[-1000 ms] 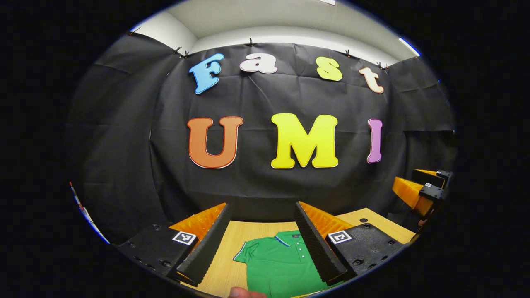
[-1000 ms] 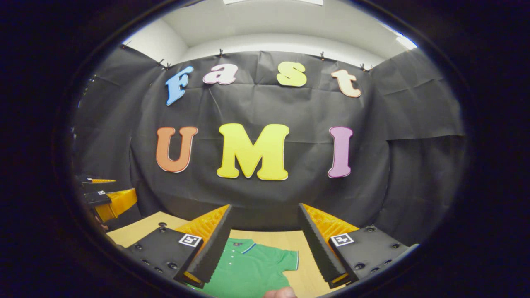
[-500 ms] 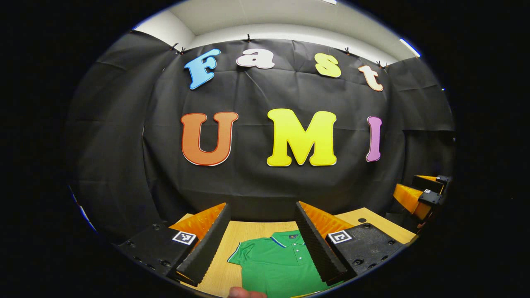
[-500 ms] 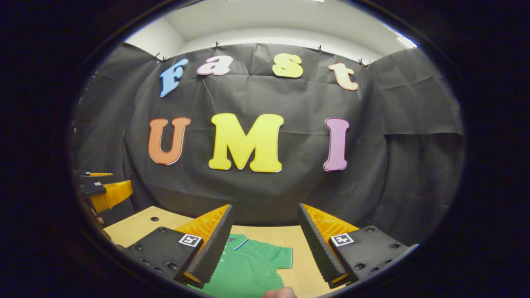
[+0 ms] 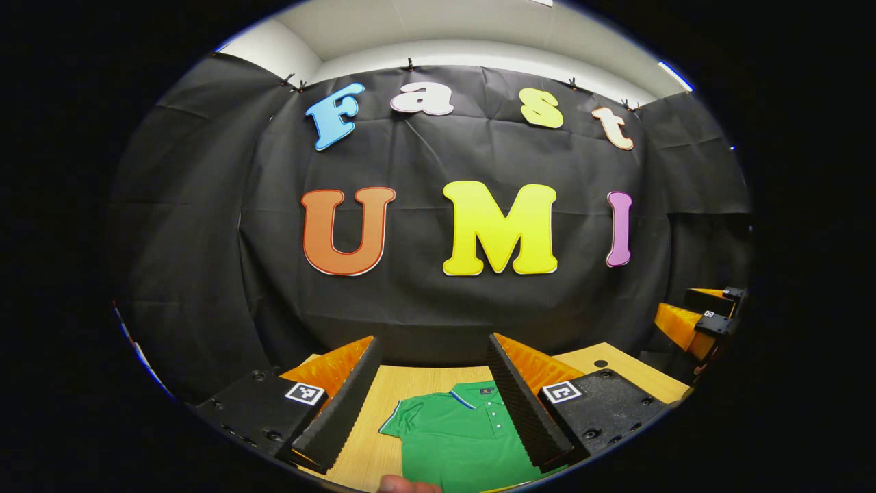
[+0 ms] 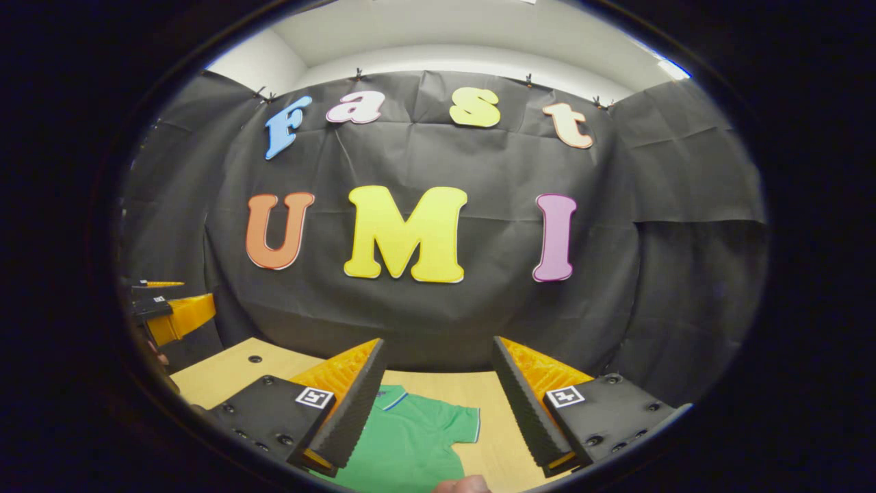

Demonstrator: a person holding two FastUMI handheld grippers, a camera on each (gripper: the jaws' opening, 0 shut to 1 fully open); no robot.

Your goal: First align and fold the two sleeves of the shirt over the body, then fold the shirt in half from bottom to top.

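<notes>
Left gripper view. My left claw (image 5: 432,394) hangs above the desk (image 5: 373,438) with its fingers spread wide apart and nothing between them. The shirt (image 5: 458,441) lies flat on the desk below and ahead, collar (image 5: 472,396) at the far end, so its long axis runs away from me, in line with the fingers. One sleeve (image 5: 400,418) juts out sideways into the gap between my fingers; it lies unfolded, clear of the body. My right claw (image 5: 698,318) shows at the far right edge, raised and well apart from the cloth; I cannot tell its opening from here.

Right gripper view. My right claw (image 6: 438,397) is likewise held open and empty above the desk (image 6: 496,438). The shirt (image 6: 404,445) sits below, shifted toward the left finger, with the other sleeve (image 6: 462,424) spread out in the gap. My left claw (image 6: 171,315) appears at the left edge.

Judgement. Neither sleeve is folded yet, so the task is at its start. Each claw is nearer the sleeve on its own side, so each should descend forward onto that sleeve's outer edge, then carry it inward across the long axis.
</notes>
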